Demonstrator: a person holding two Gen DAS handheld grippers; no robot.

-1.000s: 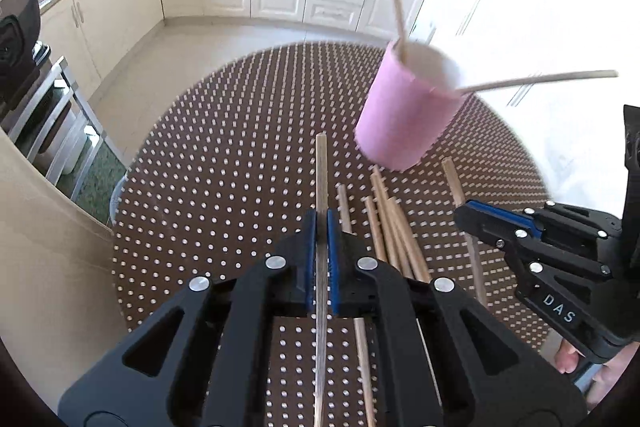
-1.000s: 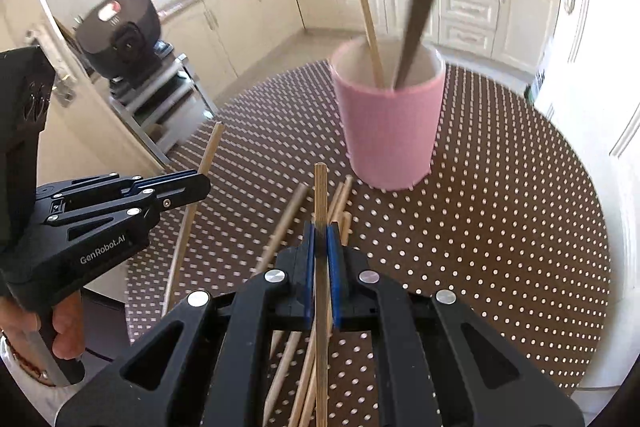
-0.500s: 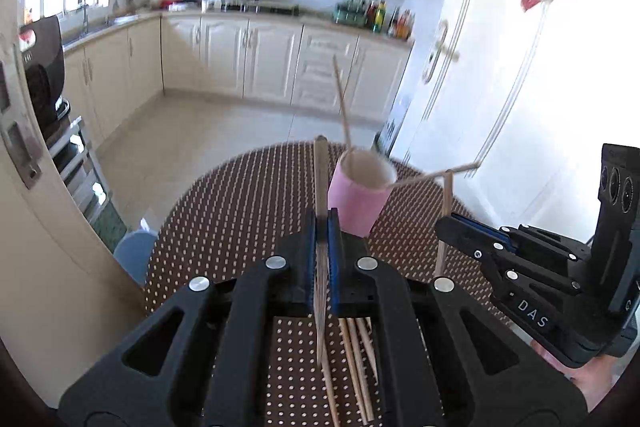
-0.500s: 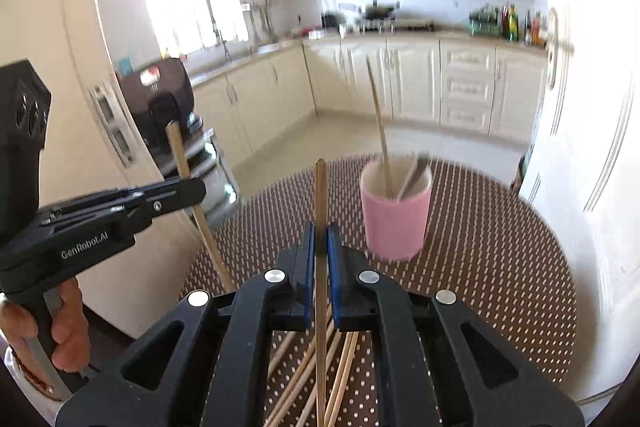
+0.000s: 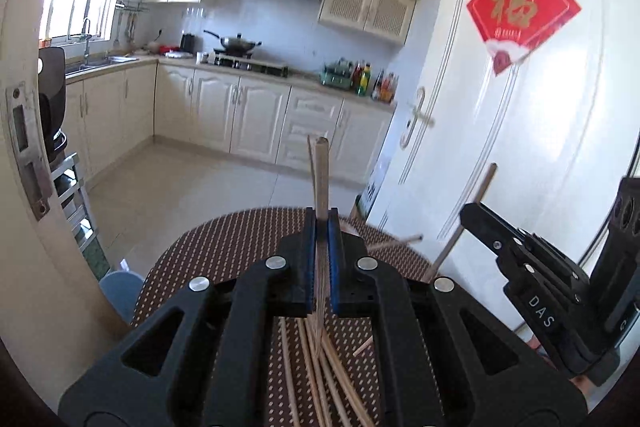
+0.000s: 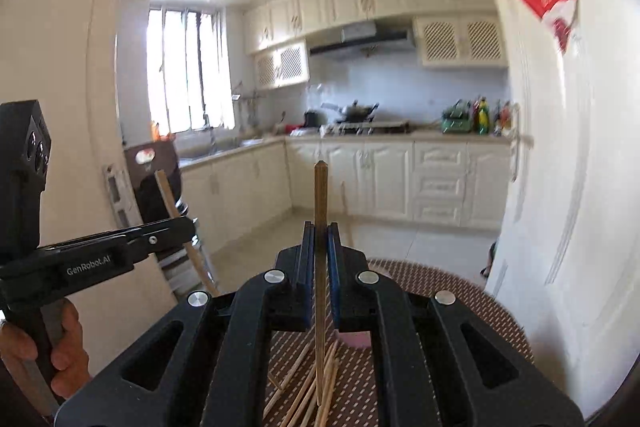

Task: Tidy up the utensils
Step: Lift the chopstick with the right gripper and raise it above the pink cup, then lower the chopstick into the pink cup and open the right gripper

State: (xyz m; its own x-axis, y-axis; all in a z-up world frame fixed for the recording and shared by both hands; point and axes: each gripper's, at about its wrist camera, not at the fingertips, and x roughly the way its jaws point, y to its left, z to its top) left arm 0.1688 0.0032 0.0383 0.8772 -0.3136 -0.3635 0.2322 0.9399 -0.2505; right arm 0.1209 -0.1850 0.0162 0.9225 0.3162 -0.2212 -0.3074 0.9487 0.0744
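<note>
While raised, left gripper point(image 5: 321, 227) (right gripper point(image 6: 319, 231) too) clamps chopstick point(image 5: 320, 183)

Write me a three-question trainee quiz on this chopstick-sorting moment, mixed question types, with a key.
1. True or false: the left gripper is shut on a chopstick.
2. Multiple choice: where do the loose chopsticks lie? A) on the dotted brown table B) on the kitchen floor C) on the stove
3. Fill in: the right gripper holds one ______, standing nearly upright between its jaws.

Key: 1 true; 2 A; 3 chopstick. The pink cup is mostly hidden behind the right gripper.
</note>
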